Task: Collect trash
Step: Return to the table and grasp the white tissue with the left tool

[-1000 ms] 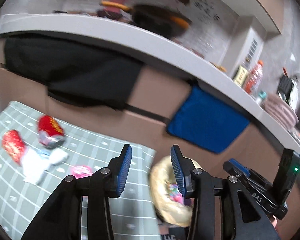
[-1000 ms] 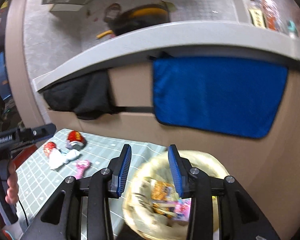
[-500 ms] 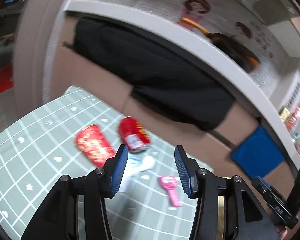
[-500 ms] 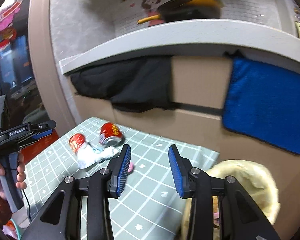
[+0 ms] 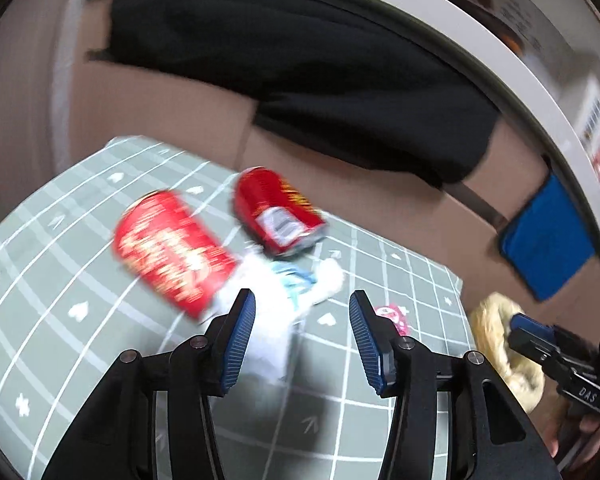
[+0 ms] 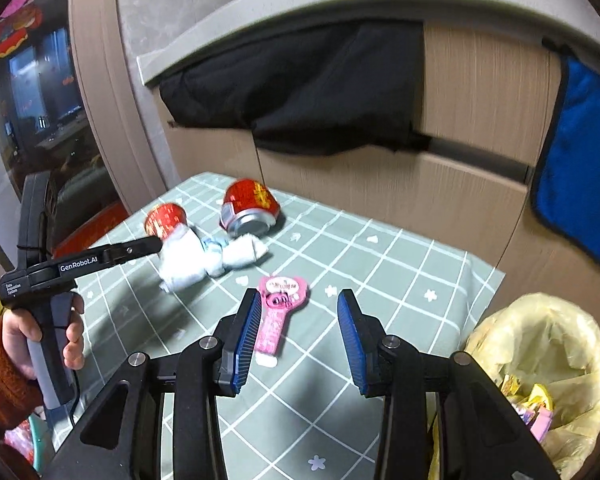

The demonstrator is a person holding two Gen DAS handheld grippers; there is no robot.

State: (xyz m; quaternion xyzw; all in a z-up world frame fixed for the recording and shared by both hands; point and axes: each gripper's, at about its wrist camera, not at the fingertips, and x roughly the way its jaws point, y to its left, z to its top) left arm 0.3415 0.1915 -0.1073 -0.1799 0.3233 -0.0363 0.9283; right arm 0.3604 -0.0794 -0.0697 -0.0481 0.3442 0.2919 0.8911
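Two red cans lie on the green checked tablecloth (image 6: 380, 264): one at the left (image 5: 172, 248) (image 6: 166, 219), one further back (image 5: 278, 212) (image 6: 250, 206). A crumpled white tissue (image 5: 288, 300) (image 6: 208, 256) lies between them. A pink wrapper (image 6: 278, 312) (image 5: 390, 316) lies nearer the front. My left gripper (image 5: 302, 338) is open and empty just above the tissue; it also shows in the right wrist view (image 6: 152, 245). My right gripper (image 6: 298, 338) is open and empty, its left finger beside the pink wrapper.
A bin lined with a yellow bag (image 6: 540, 364) (image 5: 500, 344) holding wrappers stands off the table's right edge. Behind the table is a wooden cabinet front with a black cloth (image 6: 300, 92) and a blue cloth (image 6: 580, 168) hanging from a white counter.
Both grippers have swung left from over the yellow bin to the table. The left gripper has closed in on the cans and tissue; the right one now hovers by the pink wrapper.
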